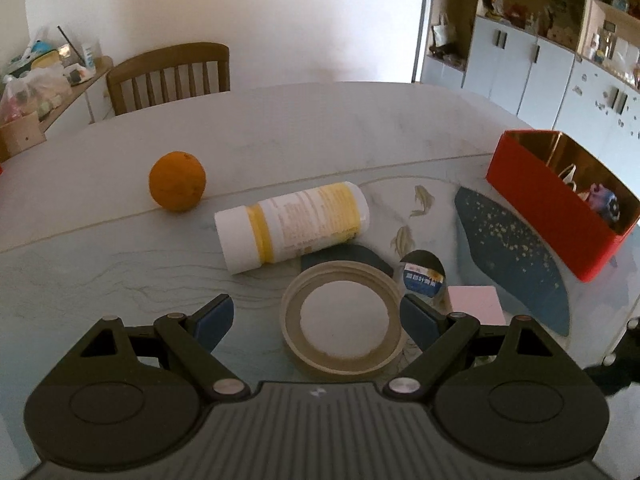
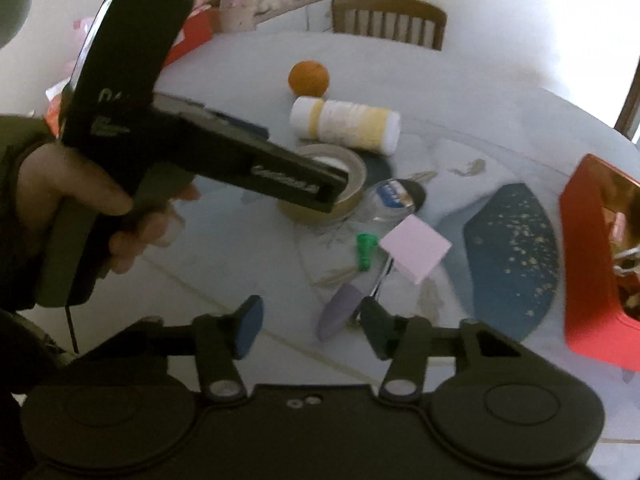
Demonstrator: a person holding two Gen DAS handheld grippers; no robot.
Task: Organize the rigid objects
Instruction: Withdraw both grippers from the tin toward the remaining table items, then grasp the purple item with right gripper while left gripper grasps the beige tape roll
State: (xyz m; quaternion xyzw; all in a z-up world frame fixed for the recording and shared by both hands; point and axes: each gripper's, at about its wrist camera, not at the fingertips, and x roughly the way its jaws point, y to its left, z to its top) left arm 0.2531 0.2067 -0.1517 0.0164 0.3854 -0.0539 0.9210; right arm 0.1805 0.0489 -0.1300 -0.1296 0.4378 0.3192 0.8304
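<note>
My left gripper [image 1: 316,322] is open, its blue pads on either side of a beige tape roll [image 1: 342,318] lying flat on the table; the roll also shows in the right wrist view [image 2: 352,176], partly hidden by the left gripper body. A white and yellow bottle [image 1: 292,226] lies on its side behind the roll, an orange [image 1: 177,181] farther left. A small clear jar [image 1: 422,278] and a pink cube [image 1: 476,304] sit right of the roll. My right gripper [image 2: 310,330] is open above a purple oval piece [image 2: 338,316], a green piece [image 2: 366,250] and the pink cube [image 2: 416,250].
A red box [image 1: 552,216] with small items inside stands at the table's right edge, also in the right wrist view [image 2: 592,280]. A dark blue speckled mat [image 1: 516,256] lies before it. A wooden chair [image 1: 168,76] stands behind the table. Cabinets [image 1: 532,64] line the back right.
</note>
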